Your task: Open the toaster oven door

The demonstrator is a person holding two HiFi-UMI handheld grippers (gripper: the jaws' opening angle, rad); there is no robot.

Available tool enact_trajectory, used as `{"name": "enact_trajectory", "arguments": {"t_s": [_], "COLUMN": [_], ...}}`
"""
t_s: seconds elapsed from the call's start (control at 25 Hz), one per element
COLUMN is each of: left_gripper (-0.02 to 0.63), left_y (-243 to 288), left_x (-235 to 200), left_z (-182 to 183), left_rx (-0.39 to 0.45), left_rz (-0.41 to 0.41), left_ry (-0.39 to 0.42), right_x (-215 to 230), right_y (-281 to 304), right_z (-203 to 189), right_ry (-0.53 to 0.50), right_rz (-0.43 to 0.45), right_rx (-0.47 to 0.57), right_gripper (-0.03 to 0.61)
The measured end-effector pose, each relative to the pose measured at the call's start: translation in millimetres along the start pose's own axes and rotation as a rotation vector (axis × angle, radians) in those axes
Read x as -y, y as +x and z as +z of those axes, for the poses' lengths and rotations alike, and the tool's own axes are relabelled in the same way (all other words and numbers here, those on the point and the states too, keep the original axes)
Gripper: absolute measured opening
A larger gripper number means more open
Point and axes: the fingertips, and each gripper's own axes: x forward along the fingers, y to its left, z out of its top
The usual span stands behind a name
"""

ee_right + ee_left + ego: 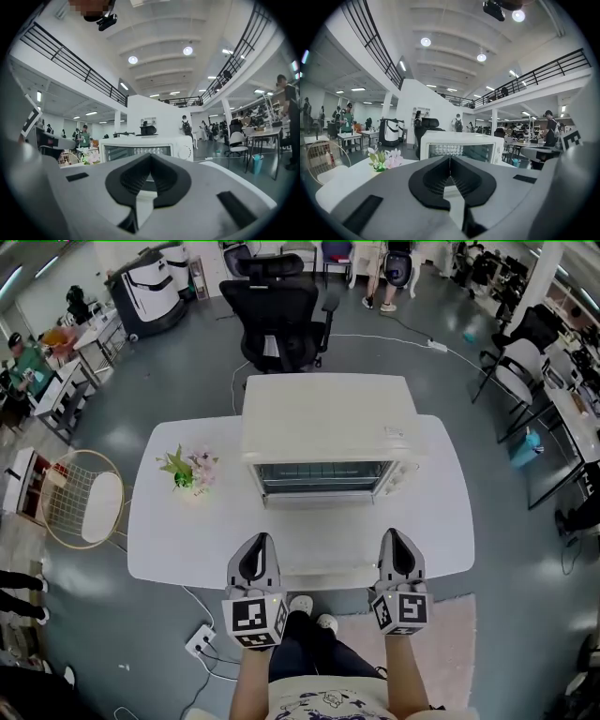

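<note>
At the far left, on the floor, stands a round wire chair (82, 498) with a pale cushion, well apart from the job. On the left part of the smooth white desk (164, 545) sits a small bunch of pink flowers (190, 468) with green leaves. It is off to the side of the oven, so it should not get in the way. The left hand-held gripper (255, 542) hangs over the near edge of the desk and points at the oven. Its two black ribbed pads (432, 180) are pressed together with nothing between them. In the middle of the desk stands the toaster oven (328, 413), a cream box with a flat top and rounded corners. Its front faces the person, so it is easy to reach. Its door (323, 476) is a wide, shiny glass pane with wire racks showing behind it. It looks shut, so the opening has not yet begun. A round knob (184, 151) sits to the right of the door. The right hand-held gripper (399, 540) hangs by the desk edge too, level with the left one. Its dark pads are also together and hold nothing. I think both are getting ready, one on each side of the oven front.
</note>
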Motion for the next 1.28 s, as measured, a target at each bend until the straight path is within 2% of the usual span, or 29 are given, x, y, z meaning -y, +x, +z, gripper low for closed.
{"name": "enact_trajectory", "arguments": {"t_s": [0.32,0.64,0.88,1.28], "left_gripper": [0.006,0.006,0.006,0.006], "left_y": [-2.2,-0.7,0.9,5.6], "left_x": [-10.7,-9.0,-8.7,-13.6], "left_z": [55.2,94.9,116.0,129.9], "left_rx": [0.095,0.166,0.205,0.227], "left_rz": [0.032,0.014,-0.003,-0.012], "left_ry": [0.025,0.048,0.061,0.080], "right_x": [-9.0,-11.6,-15.8,-28.6], "right_y": [14.6,22.3,25.4,33.1], "right_z": [57.5,94.2,115.7,128.8], "right_ry": [-0.029,-0.029,-0.048,-0.060], "right_rz": [0.021,0.013,0.006,0.010], "right_rx": [0.086,0.125,0.158,0.177], "right_gripper": [-0.003,-0.003,-0.003,-0.003]}}
